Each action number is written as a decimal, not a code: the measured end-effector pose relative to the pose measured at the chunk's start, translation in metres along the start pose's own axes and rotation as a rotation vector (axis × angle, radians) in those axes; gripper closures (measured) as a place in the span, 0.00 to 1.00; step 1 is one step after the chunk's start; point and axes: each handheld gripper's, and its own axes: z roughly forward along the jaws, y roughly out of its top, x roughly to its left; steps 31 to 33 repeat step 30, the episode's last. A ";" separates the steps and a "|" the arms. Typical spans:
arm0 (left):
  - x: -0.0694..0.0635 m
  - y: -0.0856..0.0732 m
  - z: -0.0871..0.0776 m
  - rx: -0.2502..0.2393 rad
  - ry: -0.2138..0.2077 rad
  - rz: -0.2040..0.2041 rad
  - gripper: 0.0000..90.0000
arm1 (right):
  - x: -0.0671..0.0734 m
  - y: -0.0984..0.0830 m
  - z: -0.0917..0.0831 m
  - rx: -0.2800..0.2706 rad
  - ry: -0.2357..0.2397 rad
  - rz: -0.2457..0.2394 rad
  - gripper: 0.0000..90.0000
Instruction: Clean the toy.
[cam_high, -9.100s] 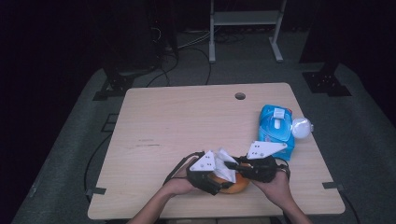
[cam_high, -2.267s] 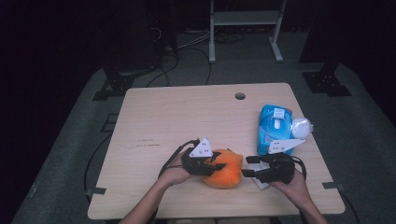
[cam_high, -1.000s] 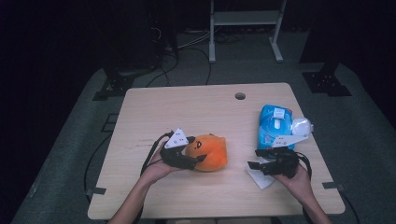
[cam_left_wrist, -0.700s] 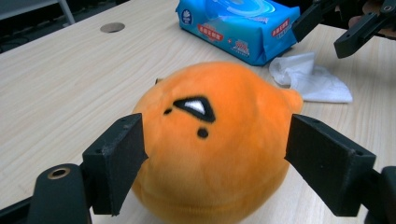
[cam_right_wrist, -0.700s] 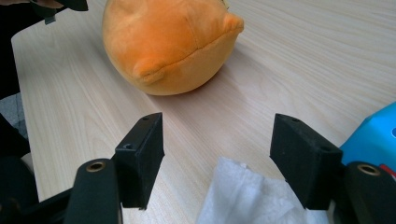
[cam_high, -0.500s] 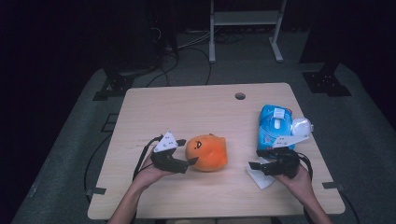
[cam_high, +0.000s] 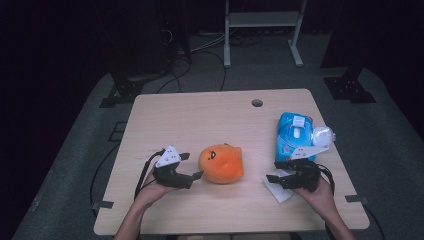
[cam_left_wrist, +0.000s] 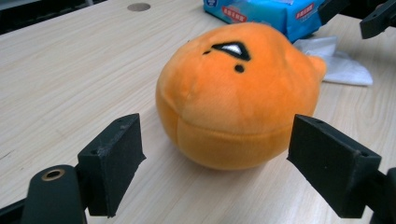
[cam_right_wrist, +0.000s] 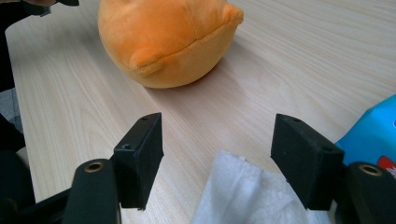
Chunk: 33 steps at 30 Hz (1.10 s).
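Left gripper (cam_high: 192, 166) jaws wide, just been opening; orange plush (cam_high: 221, 163) between, untouched. Right gripper (cam_high: 274, 171) jaws wide over white tissue (cam_high: 280, 191); nothing gripped.

Orange plush toy (cam_high: 221, 163), blue wipes pack (cam_high: 293, 135), white tissue (cam_high: 278, 189)

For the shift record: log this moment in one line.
left gripper: open, jaws just opening, off orange plush | right gripper: open over white tissue | plush on table
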 end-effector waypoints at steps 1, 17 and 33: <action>0.001 -0.001 -0.001 0.003 0.002 0.000 0.19 | 0.000 0.000 0.000 0.001 0.000 0.001 0.36; 0.008 -0.023 -0.011 0.037 0.042 -0.046 0.17 | -0.001 -0.002 -0.001 0.005 0.000 0.006 0.36; 0.012 -0.037 -0.004 0.078 0.051 -0.060 0.16 | 0.000 -0.005 -0.002 0.005 -0.007 0.002 0.35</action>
